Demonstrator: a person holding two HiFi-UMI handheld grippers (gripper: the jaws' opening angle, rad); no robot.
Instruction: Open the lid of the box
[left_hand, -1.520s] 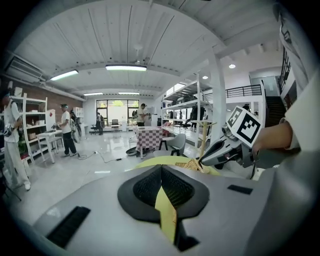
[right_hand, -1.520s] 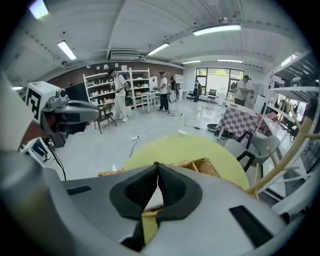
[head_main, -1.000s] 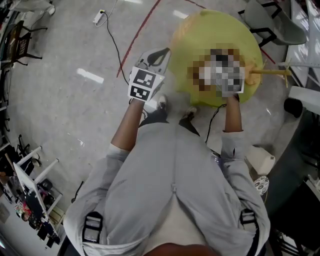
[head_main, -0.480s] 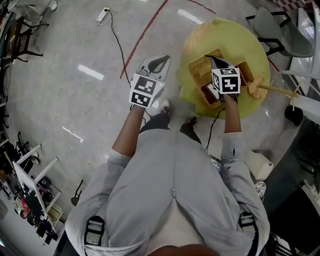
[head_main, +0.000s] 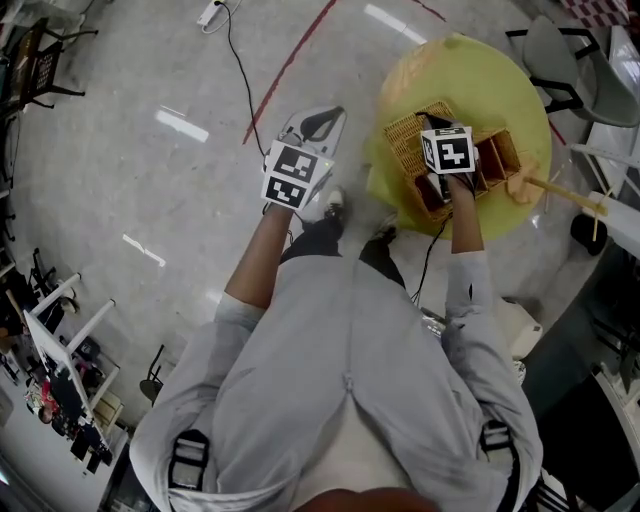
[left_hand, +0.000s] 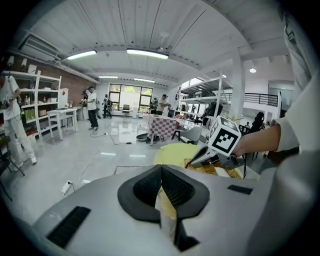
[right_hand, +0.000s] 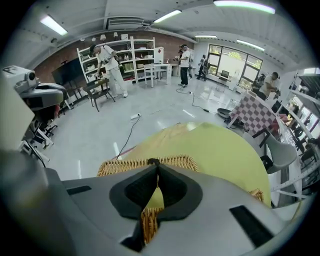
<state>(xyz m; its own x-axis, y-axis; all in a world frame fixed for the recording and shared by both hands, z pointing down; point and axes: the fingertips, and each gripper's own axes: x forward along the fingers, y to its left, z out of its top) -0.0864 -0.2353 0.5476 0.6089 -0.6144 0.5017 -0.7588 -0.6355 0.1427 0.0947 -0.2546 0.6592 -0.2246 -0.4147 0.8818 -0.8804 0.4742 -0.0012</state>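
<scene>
A wicker box (head_main: 497, 158) with dark compartments stands on a round yellow table (head_main: 480, 80). Its woven lid (head_main: 408, 143) is tipped up at the box's left side. My right gripper (head_main: 428, 122) reaches over the box, and in the right gripper view its jaws (right_hand: 153, 165) are shut at the top rim of the lid (right_hand: 120, 165), on a small dark knob. My left gripper (head_main: 322, 122) hangs over the floor left of the table, shut with nothing in it (left_hand: 161, 169). From there the right gripper (left_hand: 192, 161) shows over the wicker.
A grey chair (head_main: 560, 50) stands behind the table. A wooden stick frame (head_main: 560, 190) lies at the table's right edge. A black cable (head_main: 235, 70) and a red line (head_main: 290, 65) cross the floor. A white bin (head_main: 520, 320) sits beside my right arm. People and shelves are far off.
The right gripper has stayed at the wicker lid, and the box's compartments now show more fully beside it. The left gripper has barely moved.
</scene>
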